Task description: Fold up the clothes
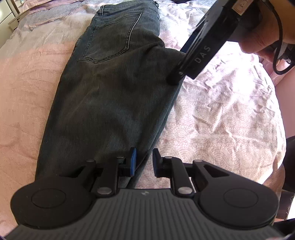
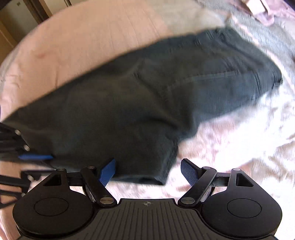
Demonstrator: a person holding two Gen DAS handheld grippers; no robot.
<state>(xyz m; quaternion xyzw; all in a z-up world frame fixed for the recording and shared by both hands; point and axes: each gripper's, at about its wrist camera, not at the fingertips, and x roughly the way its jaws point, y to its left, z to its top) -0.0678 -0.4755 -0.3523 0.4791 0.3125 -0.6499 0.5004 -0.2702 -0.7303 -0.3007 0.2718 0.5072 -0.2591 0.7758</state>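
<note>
Dark grey jeans [image 1: 110, 88] lie folded lengthwise on the bed, back pocket up, waistband far away. My left gripper [image 1: 144, 160] is open, its fingers straddling the jeans' right edge low over the fabric. My right gripper [image 2: 148, 172] is open wide over the near edge of the jeans [image 2: 140, 103]; that view is blurred by motion. The right gripper also shows in the left wrist view [image 1: 174, 78], its tip at the jeans' right edge near the crotch. The left gripper's blue pad [image 2: 36, 157] shows at the left of the right wrist view.
The bed has a pink blanket [image 1: 27, 88] on the left and a crumpled pale patterned cover [image 1: 230, 110] on the right. A white bedside cabinet [image 1: 11, 16] stands at the far left. A pink garment [image 2: 261, 13] lies at the far end.
</note>
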